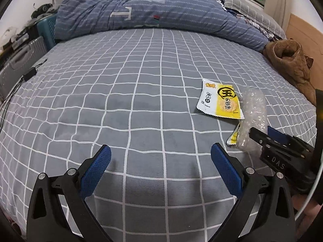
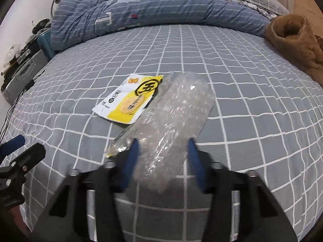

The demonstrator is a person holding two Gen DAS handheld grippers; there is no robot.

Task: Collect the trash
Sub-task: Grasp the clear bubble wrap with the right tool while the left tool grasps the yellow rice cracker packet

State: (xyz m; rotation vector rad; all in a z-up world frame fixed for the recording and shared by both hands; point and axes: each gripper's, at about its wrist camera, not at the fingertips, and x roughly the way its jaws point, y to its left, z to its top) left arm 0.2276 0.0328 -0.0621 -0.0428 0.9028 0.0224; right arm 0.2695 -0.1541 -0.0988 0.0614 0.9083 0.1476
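My right gripper (image 2: 163, 151) has its jaws around the bubble wrap (image 2: 173, 117) on the bed (image 2: 252, 104); snack wrapper (image 2: 129, 98) at ten o'clock; left gripper (image 1: 160, 157) gapes empty

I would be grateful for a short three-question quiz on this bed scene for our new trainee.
1. Fill in: the yellow snack wrapper lies on the grey checked ___.
2. What sits between the fingers of the right gripper? A) a bottle B) clear bubble wrap C) a cable
3. True or false: the left gripper holds the snack wrapper.

Key:
1. sheet
2. B
3. False; its jaws stand open with nothing between them.
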